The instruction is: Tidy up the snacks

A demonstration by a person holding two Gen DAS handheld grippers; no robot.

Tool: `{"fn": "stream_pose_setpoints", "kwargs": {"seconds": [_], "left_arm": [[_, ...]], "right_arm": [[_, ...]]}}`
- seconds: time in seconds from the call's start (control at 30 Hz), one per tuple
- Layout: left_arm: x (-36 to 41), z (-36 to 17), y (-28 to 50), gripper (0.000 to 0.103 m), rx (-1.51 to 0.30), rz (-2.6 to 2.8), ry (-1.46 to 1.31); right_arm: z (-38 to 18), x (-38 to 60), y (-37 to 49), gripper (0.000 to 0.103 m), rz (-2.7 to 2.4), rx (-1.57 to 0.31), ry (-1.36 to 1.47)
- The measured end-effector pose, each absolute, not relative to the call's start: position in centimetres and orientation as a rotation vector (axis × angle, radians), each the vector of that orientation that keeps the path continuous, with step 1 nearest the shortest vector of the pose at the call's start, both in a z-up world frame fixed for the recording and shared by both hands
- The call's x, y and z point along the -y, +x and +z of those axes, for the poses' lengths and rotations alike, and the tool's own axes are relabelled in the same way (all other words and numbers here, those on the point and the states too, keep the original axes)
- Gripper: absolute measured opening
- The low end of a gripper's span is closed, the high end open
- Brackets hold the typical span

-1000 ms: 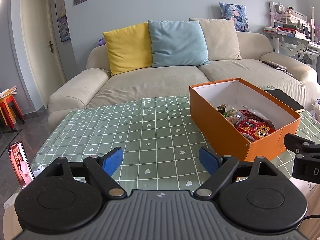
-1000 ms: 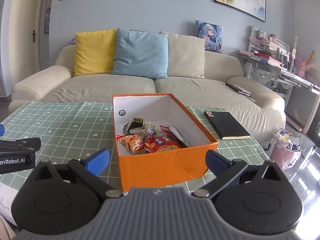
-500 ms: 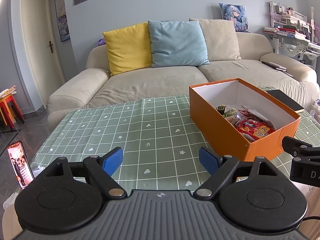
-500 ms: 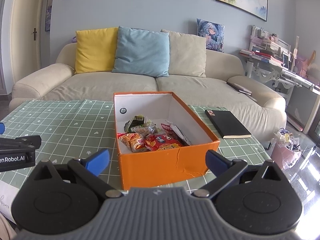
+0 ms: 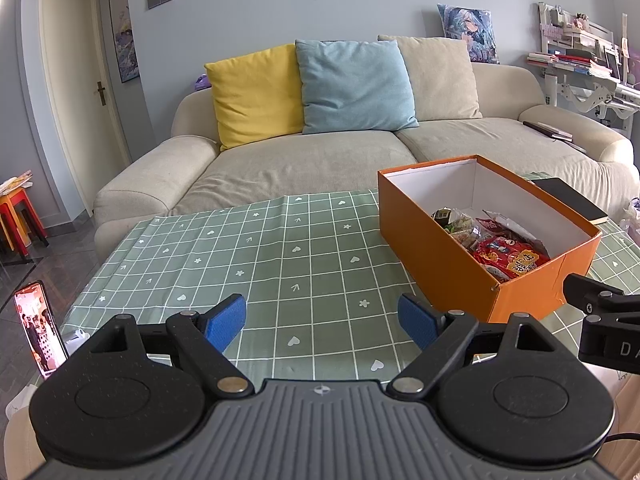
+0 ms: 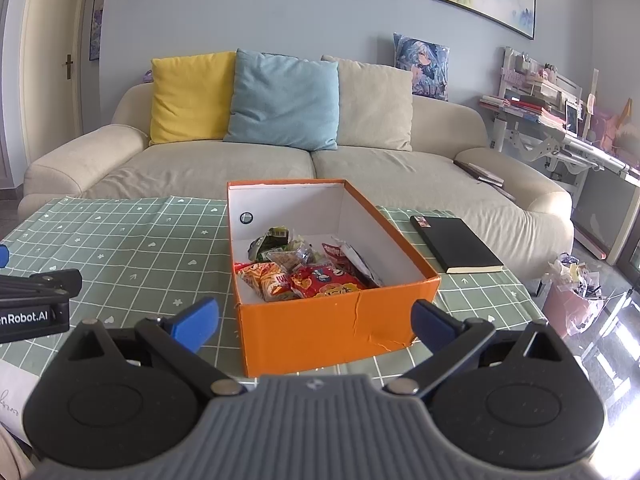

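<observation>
Orange box (image 6: 328,332) holds all the snacks (image 6: 308,276); both the left gripper (image 5: 322,322) and right gripper (image 6: 316,320) hang spread and empty, so withdraw gently without nudging it.

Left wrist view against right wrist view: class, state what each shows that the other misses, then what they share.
Only the left wrist view shows the lit phone at the table's edge and the red stools. Only the right wrist view shows the round hole in the box's inner wall and the pink bin of scraps. Both show the orange box of snack packets, the black notebook, the green checked tablecloth and the sofa.
</observation>
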State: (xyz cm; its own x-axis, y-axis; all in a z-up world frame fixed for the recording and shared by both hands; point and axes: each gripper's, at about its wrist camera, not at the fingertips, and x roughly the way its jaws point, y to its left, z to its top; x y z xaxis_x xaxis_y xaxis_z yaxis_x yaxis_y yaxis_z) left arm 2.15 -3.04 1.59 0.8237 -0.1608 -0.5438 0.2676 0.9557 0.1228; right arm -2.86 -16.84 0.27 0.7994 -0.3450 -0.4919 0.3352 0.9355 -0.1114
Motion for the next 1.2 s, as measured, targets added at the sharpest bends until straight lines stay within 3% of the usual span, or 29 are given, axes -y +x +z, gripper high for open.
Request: {"fn": "stream_pose_setpoints", "kwargs": {"seconds": [1.2], "left_arm": [[2.99, 1.61, 2.14, 0.100, -0.562, -0.226, 0.196]], "right_arm": [[-0.52, 16.96, -2.67, 0.099, -0.363, -0.551, -0.014]]}}
